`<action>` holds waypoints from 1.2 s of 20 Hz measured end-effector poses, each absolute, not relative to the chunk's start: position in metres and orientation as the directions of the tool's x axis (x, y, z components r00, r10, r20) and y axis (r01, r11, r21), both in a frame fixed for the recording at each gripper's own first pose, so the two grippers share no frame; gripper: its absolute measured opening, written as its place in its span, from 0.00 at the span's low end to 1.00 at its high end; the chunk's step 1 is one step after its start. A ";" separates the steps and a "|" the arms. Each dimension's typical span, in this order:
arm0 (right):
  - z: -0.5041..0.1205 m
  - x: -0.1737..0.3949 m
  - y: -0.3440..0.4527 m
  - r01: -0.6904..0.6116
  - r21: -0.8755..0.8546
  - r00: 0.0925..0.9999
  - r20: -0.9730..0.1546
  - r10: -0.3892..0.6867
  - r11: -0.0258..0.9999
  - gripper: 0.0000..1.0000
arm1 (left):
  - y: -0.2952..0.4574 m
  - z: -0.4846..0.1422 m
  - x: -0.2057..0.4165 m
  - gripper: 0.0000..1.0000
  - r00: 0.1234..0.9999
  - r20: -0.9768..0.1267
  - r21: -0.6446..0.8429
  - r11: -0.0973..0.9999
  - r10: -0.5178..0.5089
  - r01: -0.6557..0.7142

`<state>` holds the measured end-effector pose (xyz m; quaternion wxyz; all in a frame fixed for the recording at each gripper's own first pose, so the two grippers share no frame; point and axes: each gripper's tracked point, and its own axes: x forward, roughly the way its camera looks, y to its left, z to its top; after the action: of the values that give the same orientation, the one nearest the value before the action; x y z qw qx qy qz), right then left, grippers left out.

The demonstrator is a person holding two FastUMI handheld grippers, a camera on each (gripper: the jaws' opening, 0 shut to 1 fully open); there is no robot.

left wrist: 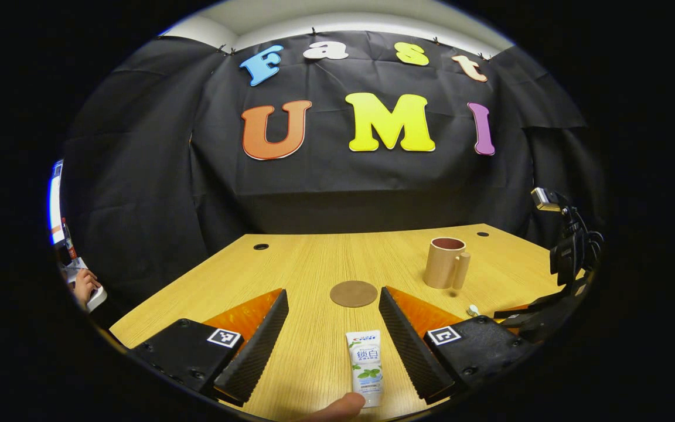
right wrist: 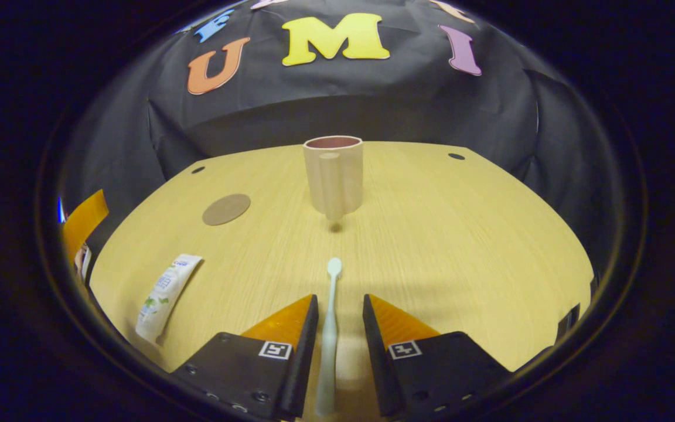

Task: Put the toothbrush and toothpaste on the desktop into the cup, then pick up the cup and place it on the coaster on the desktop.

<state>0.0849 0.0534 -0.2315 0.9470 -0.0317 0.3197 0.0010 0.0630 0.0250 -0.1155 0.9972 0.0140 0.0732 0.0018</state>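
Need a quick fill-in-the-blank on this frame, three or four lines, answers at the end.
1. The white toothpaste tube lies flat between the open fingers of the ____ gripper.
2. The pale green toothbrush lies between the right gripper's fingers, its head pointing toward the ____.
3. The round brown coaster on the wooden desktop has ____ on it.
4. The beige handled cup stands ____.

Answers: left; cup; nothing; upright

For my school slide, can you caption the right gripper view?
Open right gripper straddles the toothbrush, facing the cup.
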 end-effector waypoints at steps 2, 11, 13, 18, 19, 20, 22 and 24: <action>-0.232 0.084 0.055 -0.028 -0.068 0.794 -0.608 -0.019 0.997 0.38 | 0.026 -0.118 0.063 0.99 0.989 -0.150 0.022 1.000 0.004 0.000; -0.234 0.084 0.058 -0.054 -0.083 0.789 -0.614 -0.008 0.995 0.26 | 0.030 -0.131 0.065 0.99 0.982 -0.187 0.032 0.999 0.010 -0.004; -0.235 0.083 0.060 -0.056 -0.078 0.784 -0.621 -0.005 0.995 0.00 | 0.033 -0.131 0.063 0.99 0.982 -0.189 0.031 0.999 0.014 -0.008; -0.235 0.082 0.061 -0.072 -0.083 0.795 -0.607 0.007 0.994 0.00 | 0.044 -0.133 0.060 1.00 0.978 -0.204 0.033 0.999 0.034 -0.027; -0.235 0.082 0.058 -0.073 -0.078 0.796 -0.605 0.011 0.994 0.00 | 0.047 -0.134 0.059 1.00 0.977 -0.210 0.038 0.999 0.040 -0.033; -0.235 0.081 0.061 -0.079 -0.061 0.797 -0.604 0.026 0.995 0.00 | 0.050 -0.133 0.058 1.00 0.976 -0.213 0.045 0.998 0.047 -0.039; -0.232 0.080 0.057 -0.078 -0.052 0.807 -0.589 0.032 0.996 0.00 | 0.052 -0.136 0.056 1.00 0.974 -0.220 0.056 0.997 0.056 -0.045; -0.225 0.077 0.056 -0.080 -0.046 0.824 -0.565 0.040 0.996 0.00 | 0.054 -0.139 0.053 0.99 0.971 -0.234 0.046 0.998 0.057 -0.047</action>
<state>0.0766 0.0560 -0.2248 0.9545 -0.0336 0.2948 0.0314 0.0532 0.0538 -0.1387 0.9924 0.0202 0.1182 0.0261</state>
